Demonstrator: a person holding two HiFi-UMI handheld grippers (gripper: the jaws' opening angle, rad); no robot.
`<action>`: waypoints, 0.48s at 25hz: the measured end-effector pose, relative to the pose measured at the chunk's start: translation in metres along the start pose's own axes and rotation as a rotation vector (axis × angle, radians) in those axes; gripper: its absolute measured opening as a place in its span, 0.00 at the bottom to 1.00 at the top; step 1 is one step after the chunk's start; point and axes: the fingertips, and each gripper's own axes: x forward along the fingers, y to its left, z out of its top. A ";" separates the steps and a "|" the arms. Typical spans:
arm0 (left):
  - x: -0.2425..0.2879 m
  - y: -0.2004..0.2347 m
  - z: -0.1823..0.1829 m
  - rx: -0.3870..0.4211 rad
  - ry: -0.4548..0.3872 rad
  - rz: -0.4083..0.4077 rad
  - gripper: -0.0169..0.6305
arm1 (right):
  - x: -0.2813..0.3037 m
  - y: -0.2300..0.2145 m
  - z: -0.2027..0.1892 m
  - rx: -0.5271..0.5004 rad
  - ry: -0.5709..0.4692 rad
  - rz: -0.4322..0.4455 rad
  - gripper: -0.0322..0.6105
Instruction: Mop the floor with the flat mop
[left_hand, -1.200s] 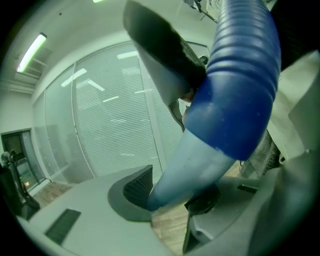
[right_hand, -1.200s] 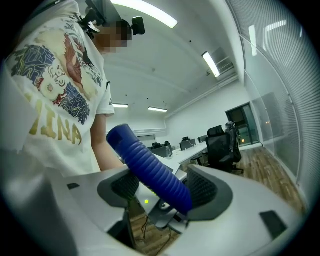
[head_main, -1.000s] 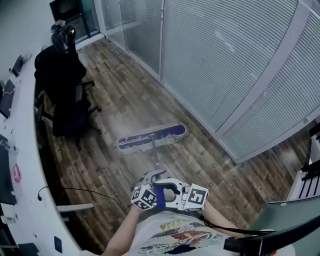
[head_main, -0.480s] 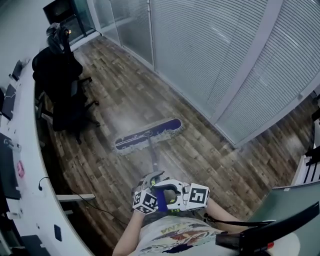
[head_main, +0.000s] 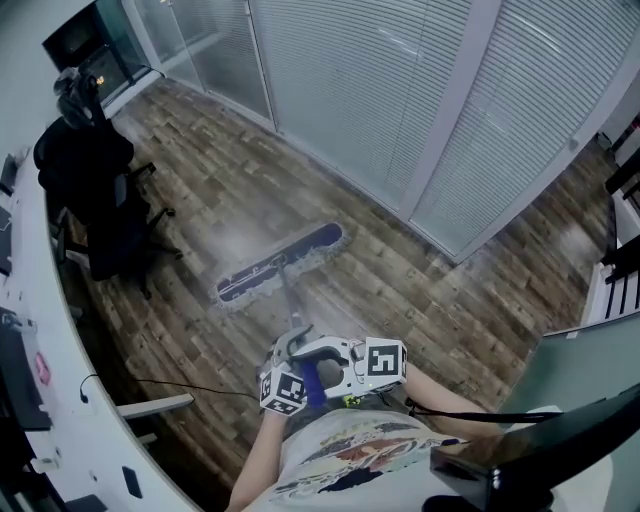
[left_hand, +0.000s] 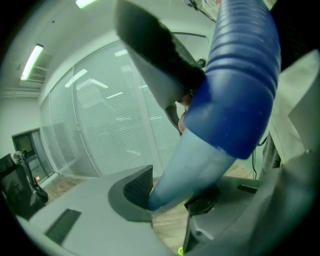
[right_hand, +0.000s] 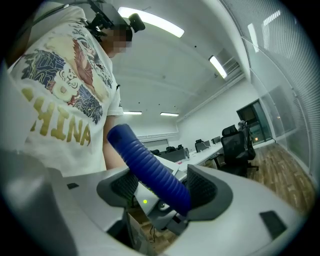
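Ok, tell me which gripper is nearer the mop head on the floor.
Left. The left gripper clamps the pale shaft below the blue grip, closer down toward the mop head; the right gripper clamps the blue grip itself, higher up.

floor (head_main: 400, 290): brown wood planks
flat mop (head_main: 280, 263): head lies flat on the floor
office chair (head_main: 95, 215): stands beside the desk (head_main: 40, 400)

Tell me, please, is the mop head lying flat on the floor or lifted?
Flat: the mop head lies full-length on the floorboards.
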 end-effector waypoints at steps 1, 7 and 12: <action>0.000 0.006 0.002 -0.012 -0.011 0.005 0.20 | 0.002 -0.005 0.004 0.000 -0.005 0.007 0.49; 0.003 0.037 -0.002 -0.007 -0.017 -0.027 0.20 | 0.014 -0.031 0.010 -0.001 0.029 0.068 0.49; 0.008 0.089 -0.021 0.040 0.021 -0.086 0.21 | 0.043 -0.081 0.016 0.000 0.025 0.046 0.50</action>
